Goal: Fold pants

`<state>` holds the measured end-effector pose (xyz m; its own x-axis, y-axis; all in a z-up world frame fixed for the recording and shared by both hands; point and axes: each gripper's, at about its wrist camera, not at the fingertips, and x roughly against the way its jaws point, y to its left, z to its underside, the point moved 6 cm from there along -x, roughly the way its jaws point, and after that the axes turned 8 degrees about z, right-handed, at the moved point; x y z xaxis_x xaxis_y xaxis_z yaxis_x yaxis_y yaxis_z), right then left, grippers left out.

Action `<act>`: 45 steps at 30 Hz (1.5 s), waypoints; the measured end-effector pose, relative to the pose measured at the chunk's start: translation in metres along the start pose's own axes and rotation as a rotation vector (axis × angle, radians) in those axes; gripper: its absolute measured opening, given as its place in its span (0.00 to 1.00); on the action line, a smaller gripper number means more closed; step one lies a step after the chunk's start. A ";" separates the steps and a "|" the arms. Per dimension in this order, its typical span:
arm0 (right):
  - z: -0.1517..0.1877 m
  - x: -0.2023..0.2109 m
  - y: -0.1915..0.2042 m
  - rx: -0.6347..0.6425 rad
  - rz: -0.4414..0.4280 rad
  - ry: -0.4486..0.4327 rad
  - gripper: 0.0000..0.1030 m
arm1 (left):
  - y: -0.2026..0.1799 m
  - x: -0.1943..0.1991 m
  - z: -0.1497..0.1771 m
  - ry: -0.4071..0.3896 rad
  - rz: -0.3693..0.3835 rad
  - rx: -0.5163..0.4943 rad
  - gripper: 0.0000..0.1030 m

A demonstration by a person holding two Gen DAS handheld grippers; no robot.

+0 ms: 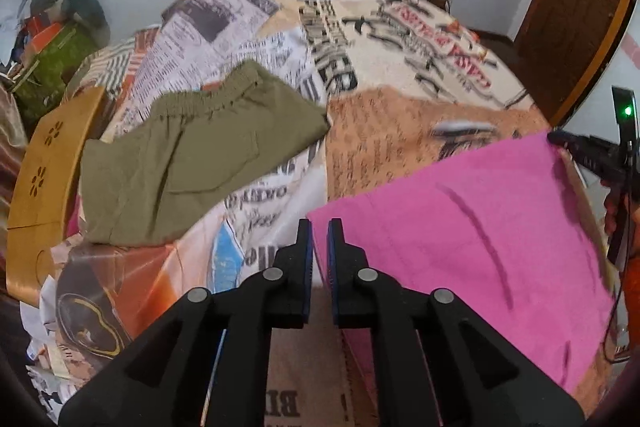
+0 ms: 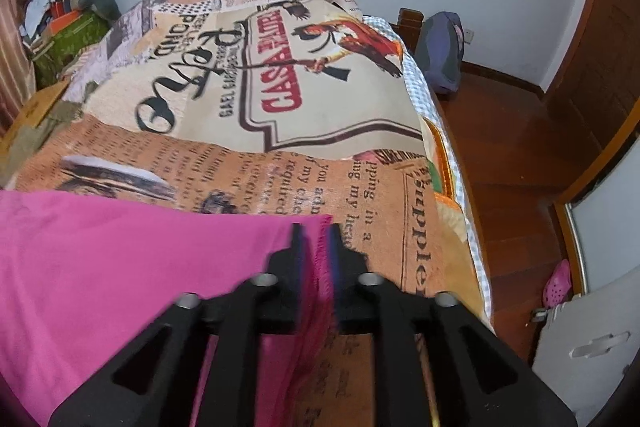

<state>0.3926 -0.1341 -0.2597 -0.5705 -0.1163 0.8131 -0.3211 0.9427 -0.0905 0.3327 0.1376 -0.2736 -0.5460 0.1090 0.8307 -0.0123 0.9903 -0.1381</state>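
Pink pants [image 1: 460, 227] lie spread flat on a bed covered with a newspaper-print blanket [image 1: 400, 59]. My left gripper [image 1: 319, 227] sits at their near left corner, its jaws almost together with the pink edge pinched in the thin gap. In the right wrist view, the pink pants [image 2: 120, 267] fill the lower left. My right gripper [image 2: 314, 227] is at their right corner. Its jaws stand slightly apart, and the cloth edge hangs loose between the pads. A folded olive-green pair [image 1: 192, 155] rests on the bed to the left, apart from both grippers.
A wooden stool [image 1: 40, 187] and piled boxes [image 1: 52, 55] stand left of the bed. Right of the bed are wooden floor [image 2: 520, 147], a dark backpack [image 2: 440, 51], a pink clog [image 2: 558, 283] and a white plastic piece [image 2: 592, 347]. The far half of the blanket [image 2: 320, 99] is bare.
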 end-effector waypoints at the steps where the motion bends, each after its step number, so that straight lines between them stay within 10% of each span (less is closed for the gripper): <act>1: -0.002 0.010 0.004 0.005 -0.013 -0.029 0.36 | -0.003 0.005 -0.004 -0.012 0.003 0.000 0.15; 5: -0.006 0.038 0.029 0.046 -0.072 -0.089 0.51 | -0.023 0.017 -0.016 -0.062 0.058 -0.015 0.44; 22: 0.053 0.023 0.078 0.152 -0.217 0.142 0.53 | -0.034 -0.009 0.023 0.082 0.078 -0.009 0.50; 45: 0.091 0.175 0.105 0.110 -0.221 -0.129 0.53 | -0.068 0.113 0.113 -0.005 0.183 0.078 0.70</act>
<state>0.1903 -0.0843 -0.1792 -0.5664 -0.3609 0.7410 -0.5247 0.8512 0.0135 0.1773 0.0726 -0.2309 -0.5496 0.2862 0.7849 0.0229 0.9443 -0.3283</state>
